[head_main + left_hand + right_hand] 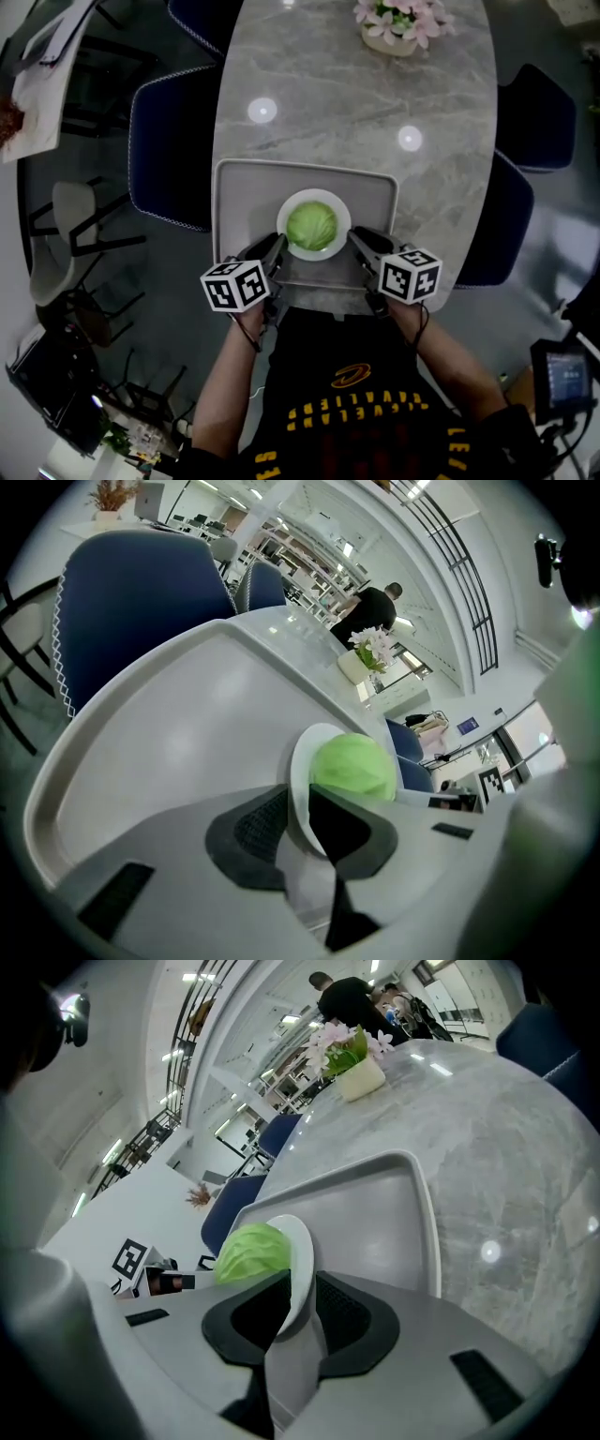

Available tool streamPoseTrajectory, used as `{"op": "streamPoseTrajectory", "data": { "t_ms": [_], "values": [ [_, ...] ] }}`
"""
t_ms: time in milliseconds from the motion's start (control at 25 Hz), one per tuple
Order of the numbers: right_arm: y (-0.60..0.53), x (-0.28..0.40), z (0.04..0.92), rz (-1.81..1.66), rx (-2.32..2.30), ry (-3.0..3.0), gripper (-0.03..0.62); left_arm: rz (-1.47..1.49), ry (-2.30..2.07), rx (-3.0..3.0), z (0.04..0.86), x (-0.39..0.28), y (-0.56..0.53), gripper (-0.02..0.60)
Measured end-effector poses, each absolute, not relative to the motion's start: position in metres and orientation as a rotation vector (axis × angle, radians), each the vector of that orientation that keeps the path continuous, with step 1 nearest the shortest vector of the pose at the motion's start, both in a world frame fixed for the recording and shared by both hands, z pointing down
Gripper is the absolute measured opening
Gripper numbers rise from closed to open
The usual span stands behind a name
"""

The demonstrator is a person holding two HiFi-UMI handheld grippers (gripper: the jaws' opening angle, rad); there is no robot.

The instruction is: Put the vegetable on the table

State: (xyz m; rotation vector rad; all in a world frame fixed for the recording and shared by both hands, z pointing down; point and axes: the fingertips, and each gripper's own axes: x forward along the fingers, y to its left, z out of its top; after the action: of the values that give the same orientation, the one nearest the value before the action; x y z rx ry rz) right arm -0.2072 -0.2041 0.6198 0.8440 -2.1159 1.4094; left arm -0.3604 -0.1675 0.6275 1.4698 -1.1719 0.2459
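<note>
Both tongs clamp one plate of cabbage over the tray.

Head view: the left tongs (277, 247) and right tongs (362, 243) each grip the near rim of a single white plate (341, 210), which carries one green cabbage (311, 226) above one grey tray (246, 192) on the marble surface (356, 103); one flower pot (398, 23) stands at the far end, four dark blue chairs (173, 155) stand around, and the yellow lettering on the person's black shirt (366, 412) cannot be read. Left gripper view: the tongs (298, 822) are nearly closed, one jaw on each face of the plate's (300, 771) rim, the cabbage (353, 768) just behind. Right gripper view: these tongs (292, 1312) pinch the plate's (302, 1260) rim the same way, with the cabbage (251, 1253) to the left of the rim.
</note>
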Motion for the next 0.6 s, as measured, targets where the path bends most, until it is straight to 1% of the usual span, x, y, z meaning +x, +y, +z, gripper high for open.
{"op": "streamPoseTrajectory", "data": {
  "t_ms": [480,520,600],
  "values": [
    [-0.195,-0.215,0.636,1.515,0.829,-2.034,0.069,0.234,-1.132,1.453,0.632,-0.358,-0.169,0.054],
    [-0.196,-0.214,0.637,1.517,0.825,-2.029,0.054,0.226,-1.129,1.451,0.632,-0.358,-0.17,0.05],
    [-0.198,-0.211,0.637,1.527,0.829,-2.02,0.048,0.215,-1.121,1.448,0.633,-0.357,-0.171,0.043]
  ]
}}
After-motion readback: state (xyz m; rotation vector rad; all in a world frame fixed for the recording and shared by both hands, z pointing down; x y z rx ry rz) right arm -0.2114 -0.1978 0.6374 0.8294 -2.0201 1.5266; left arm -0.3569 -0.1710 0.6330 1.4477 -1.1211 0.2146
